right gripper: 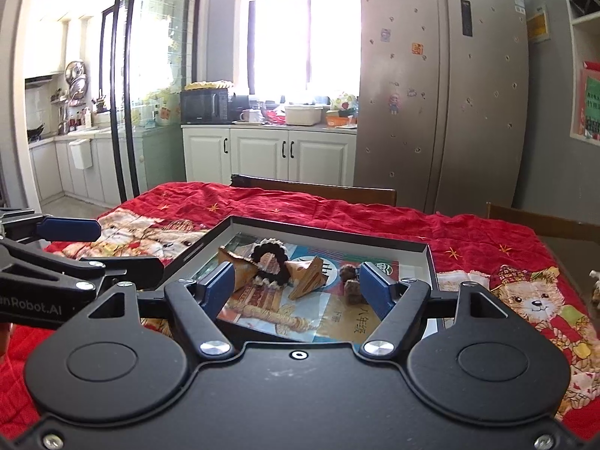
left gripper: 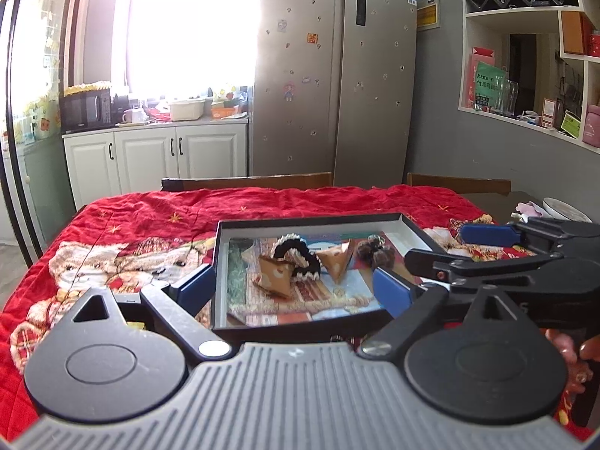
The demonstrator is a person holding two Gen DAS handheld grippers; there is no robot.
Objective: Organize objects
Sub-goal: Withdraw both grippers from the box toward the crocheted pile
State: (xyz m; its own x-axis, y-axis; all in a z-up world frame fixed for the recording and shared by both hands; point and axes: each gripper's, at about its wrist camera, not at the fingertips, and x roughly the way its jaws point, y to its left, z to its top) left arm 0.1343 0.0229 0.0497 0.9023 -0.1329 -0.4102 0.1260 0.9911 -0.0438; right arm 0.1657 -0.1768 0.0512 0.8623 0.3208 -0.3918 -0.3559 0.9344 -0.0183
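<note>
On red bear-print cloth (right gripper: pixel 337 210), L to R: left gripper (left gripper: pixel 296 285), jaws wide apart, nothing held, L pad outside black tray (left gripper: pixel 221 255) wall, R pad over tray's near R corner; tray contents lie ahead, between the pads. Tray items L to R: tan triangular pouch (left gripper: pixel 273 275), black/white frilly scrunchie (left gripper: pixel 296 253), 2nd tan pouch (left gripper: pixel 337 260), brown fuzzy pom-poms (left gripper: pixel 375 251). Right gripper (right gripper: pixel 298 287), jaws open, empty, hovers at tray's near edge; scrunchie & 2nd pouch just beyond, between pads; pom-poms by R pad.
</note>
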